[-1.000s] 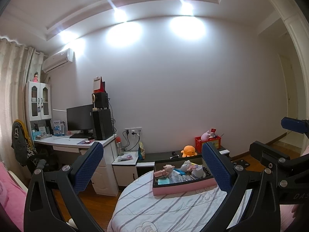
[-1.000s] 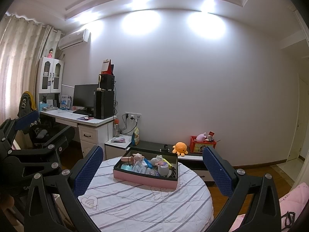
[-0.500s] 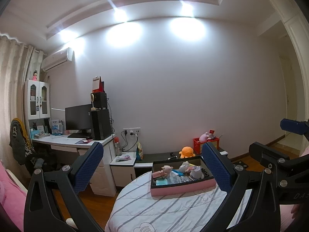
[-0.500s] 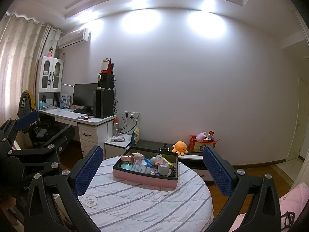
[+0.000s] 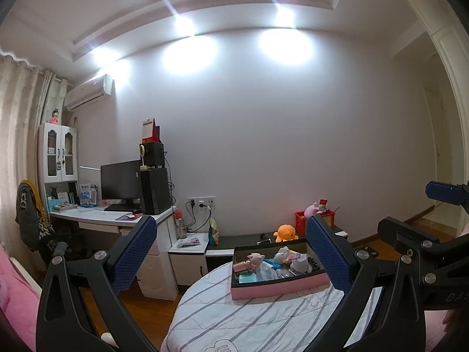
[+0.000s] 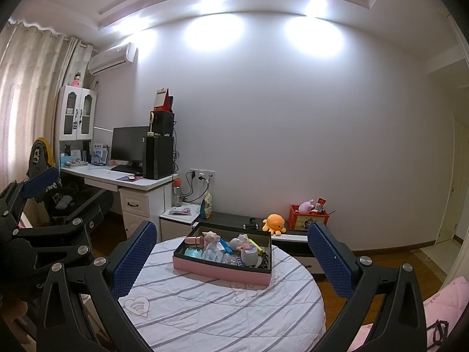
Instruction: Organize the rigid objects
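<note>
Up close, both tongs, left (image 5: pixel 231 252) and right (image 6: pixel 231 256), gape released before the pink box (image 6: pixel 218 270); no writing is legible.

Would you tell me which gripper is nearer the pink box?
Roughly level. The left gripper faces the pink box from its left side; the right gripper faces it more squarely. Both are open, well short.
</note>
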`<action>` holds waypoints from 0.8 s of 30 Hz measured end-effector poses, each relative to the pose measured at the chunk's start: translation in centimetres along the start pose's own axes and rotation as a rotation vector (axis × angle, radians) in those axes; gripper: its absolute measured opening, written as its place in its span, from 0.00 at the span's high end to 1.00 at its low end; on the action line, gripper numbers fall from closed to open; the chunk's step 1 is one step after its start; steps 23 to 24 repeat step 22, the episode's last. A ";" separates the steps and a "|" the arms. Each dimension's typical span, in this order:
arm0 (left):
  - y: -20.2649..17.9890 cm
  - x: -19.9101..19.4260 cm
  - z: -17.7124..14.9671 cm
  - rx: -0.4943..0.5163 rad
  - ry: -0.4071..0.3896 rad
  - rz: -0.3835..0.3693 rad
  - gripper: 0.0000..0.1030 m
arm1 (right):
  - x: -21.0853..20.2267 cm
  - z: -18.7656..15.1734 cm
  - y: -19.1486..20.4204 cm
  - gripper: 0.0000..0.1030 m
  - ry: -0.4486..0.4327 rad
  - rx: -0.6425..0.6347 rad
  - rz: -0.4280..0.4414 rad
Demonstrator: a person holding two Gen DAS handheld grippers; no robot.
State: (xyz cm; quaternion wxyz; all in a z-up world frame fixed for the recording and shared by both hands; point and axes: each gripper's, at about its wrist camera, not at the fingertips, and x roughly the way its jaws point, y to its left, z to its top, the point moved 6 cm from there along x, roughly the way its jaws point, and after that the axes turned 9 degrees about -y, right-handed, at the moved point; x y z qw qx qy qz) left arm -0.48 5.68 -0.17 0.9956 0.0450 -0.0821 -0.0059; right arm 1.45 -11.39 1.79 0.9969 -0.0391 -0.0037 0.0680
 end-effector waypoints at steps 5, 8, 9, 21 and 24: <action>0.0 0.0 -0.1 0.002 0.003 -0.001 0.00 | 0.1 0.0 0.1 0.00 0.006 -0.004 -0.006; 0.0 0.0 -0.1 0.004 0.004 0.001 0.00 | 0.2 0.1 0.1 0.00 0.006 -0.005 -0.006; 0.0 0.1 -0.1 0.005 0.005 -0.001 0.00 | 0.2 0.1 0.1 0.00 0.006 -0.005 -0.005; -0.1 0.0 -0.2 0.006 0.003 0.004 0.00 | 0.0 0.1 0.2 0.00 0.014 -0.007 -0.010; 0.0 -0.1 -0.2 0.006 0.003 0.004 0.00 | 0.0 0.1 0.2 0.00 0.015 -0.006 -0.010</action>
